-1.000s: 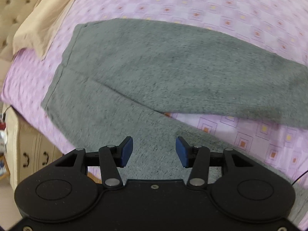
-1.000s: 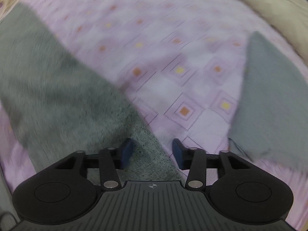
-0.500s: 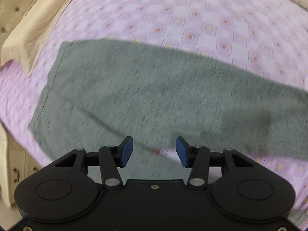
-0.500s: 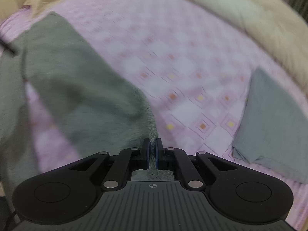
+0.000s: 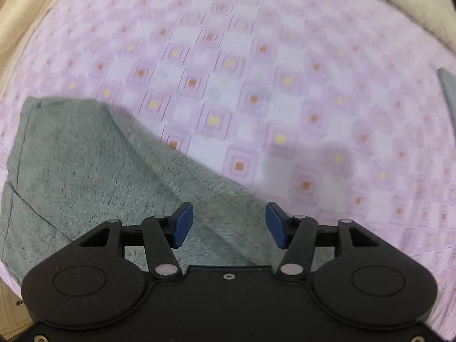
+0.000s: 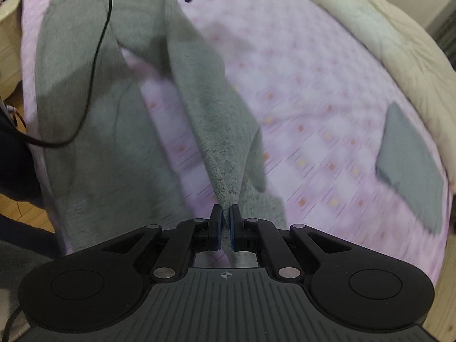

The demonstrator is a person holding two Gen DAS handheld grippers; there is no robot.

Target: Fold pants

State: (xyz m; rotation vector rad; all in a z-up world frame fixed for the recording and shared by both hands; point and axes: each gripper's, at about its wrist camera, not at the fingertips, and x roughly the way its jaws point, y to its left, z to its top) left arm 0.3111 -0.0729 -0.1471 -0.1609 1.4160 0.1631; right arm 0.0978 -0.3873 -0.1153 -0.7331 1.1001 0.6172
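Right gripper (image 6: 225,225), spread apart a second ago, now pinches one leg of the grey pants (image 6: 211,119) and lifts it off the bed (image 6: 313,85). Left gripper (image 5: 228,225) hovers unclenched over the waist end, so the lengthwise fold seems underway.

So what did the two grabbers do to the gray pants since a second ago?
The right gripper was open over the leg end of the gray pants; it shut on that end and lifted it, drawing the leg up off the purple bedsheet. The left gripper stayed open and holds nothing, though its view shifted along the pants. The folded gray cloth stayed near the cream quilt.
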